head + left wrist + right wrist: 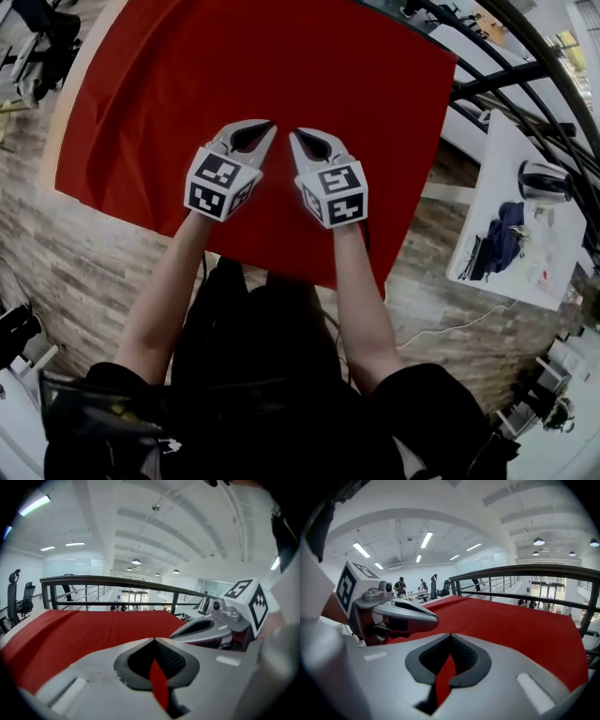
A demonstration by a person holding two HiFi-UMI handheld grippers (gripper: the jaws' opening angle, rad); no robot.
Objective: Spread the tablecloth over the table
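Wood-patterned flooring (103, 272) fills the lower and left parts of the head view, and a dark curved railing (525, 75) crosses the upper right. Largest of the things on it is the red tablecloth (281, 84), which lies open across the table (67, 103) in the upper middle of the frame. It looks mostly flat, with a few soft folds toward the upper left. Its near edge drops toward the person, and the lower right corner hangs lowest.

Along the cloth's left edge a tan strip of tabletop stays bare, so the sheet sits slightly askew. I judge the main spreading done. What seems left is shifting the cloth to cover that strip and smoothing the folds.

At the right edge stands a white side table (497, 159) with a dark blue cloth (504, 234) and a kettle (544, 180) on it.

Bare forearms reach up from the bottom of the frame. The left gripper (272, 124) and right gripper (292, 131) hang side by side over the middle of the cloth, tips angled toward each other. Each gripper view shows its jaws brought together at the tips. A red sliver shows in the slot behind them. I take that for cloth seen beyond the jaws and not a pinched fold, since the fabric nearby is not lifted.
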